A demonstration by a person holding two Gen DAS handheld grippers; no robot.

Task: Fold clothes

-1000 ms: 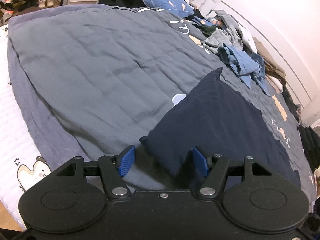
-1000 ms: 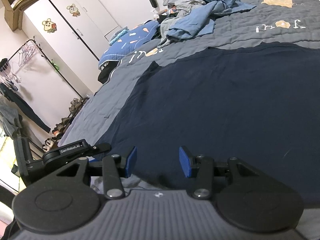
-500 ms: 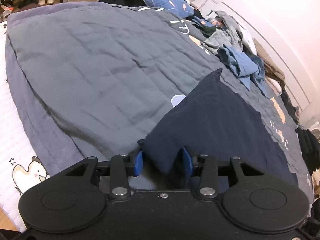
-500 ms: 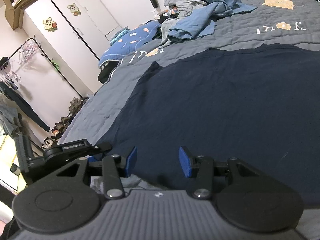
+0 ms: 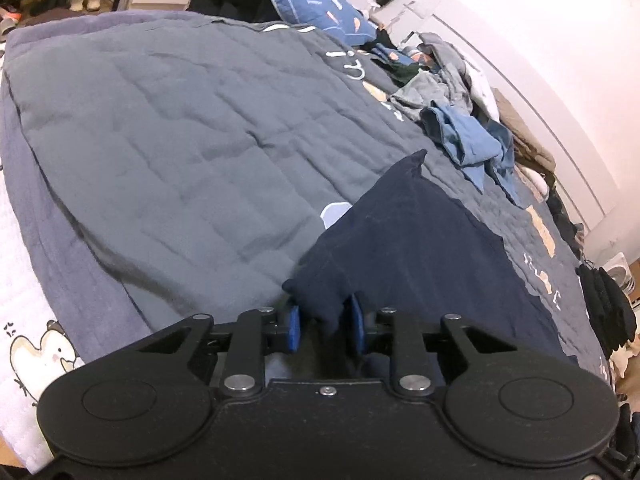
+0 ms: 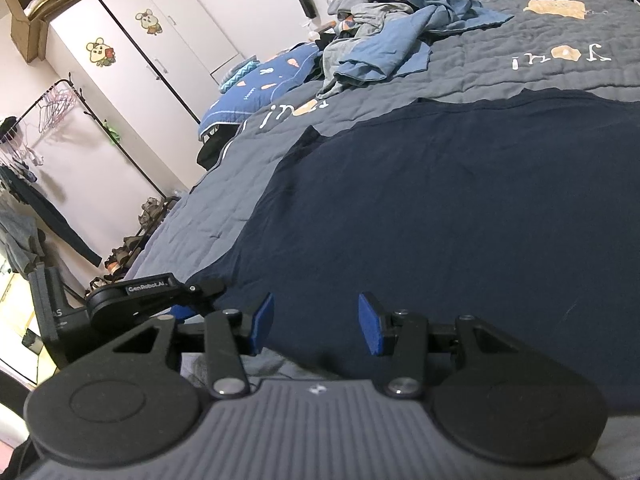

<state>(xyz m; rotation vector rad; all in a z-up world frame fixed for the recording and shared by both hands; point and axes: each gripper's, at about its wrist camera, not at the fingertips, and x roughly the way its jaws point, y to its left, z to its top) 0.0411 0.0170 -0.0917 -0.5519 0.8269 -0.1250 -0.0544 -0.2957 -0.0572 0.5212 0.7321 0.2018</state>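
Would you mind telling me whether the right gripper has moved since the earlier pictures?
No. The right gripper frames the same stretch of navy garment as before, open, with the wardrobe in the same place.

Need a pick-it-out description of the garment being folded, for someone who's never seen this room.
Start at the bed with the grey quilt. On its near part lies the navy garment, spread flat, one corner bunched between the closing jaws of the left gripper. Unlike the crumpled blue-and-grey clothes pile further back by the wall, it is a single, plain, very dark sheet of fabric.
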